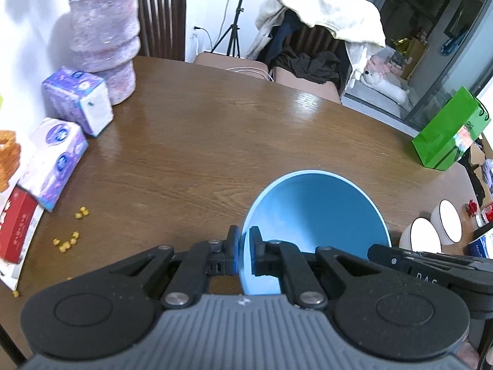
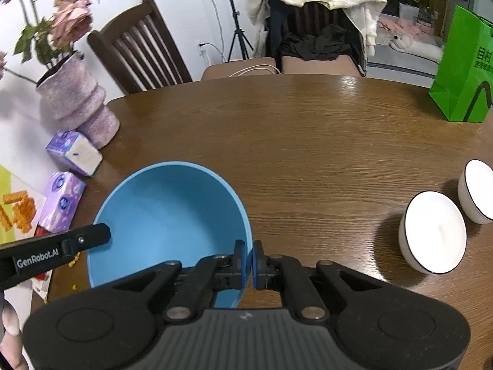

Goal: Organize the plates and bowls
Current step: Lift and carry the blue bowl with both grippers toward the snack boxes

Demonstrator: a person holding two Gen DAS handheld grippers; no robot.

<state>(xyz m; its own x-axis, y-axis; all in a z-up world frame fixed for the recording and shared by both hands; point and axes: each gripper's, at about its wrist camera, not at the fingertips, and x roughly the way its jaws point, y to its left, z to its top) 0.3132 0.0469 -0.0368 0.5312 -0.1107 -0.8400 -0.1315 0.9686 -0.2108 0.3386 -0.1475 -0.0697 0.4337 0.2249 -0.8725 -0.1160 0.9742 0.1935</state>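
**Both Grippers Pinched One Blue Bowl by Its Rim**

Ribbed grey housing and black linkage arms filled the foreground of each wrist view. Beyond them, the left gripper point(image 1: 243, 251) was clamped on the left edge of the blue bowl point(image 1: 317, 231), its blue-faced pads squeezing the thin wall from inside and out. The right gripper point(image 2: 248, 260) was clamped likewise on the opposite edge of the same bowl point(image 2: 169, 219). Gripping two sides probably kept the wide, smooth vessel level and stopped it from swinging, as a single pinch on so thin a rim might have allowed.

That bowl was matte, round and deep, seemingly plastic, and empty. It appeared to be carried just above the wooden table point(image 2: 308, 141), though whether its base touched the wood could not be told.

To the right stood two white bowls point(image 2: 434, 231), glossy, dark-rimmed and apparently ceramic, just beside each other; they looked like a likely place to gather the blue one.

Farther left lay purple tissue packs point(image 1: 55, 160), soft-sided and plastic-wrapped, with scattered yellow crumbs point(image 1: 66, 242) nearby. Behind these rose a rough-textured lilac vase point(image 1: 104, 40) of stacked bulges. At the far right edge stood a glossy green paper bag point(image 2: 462, 71).
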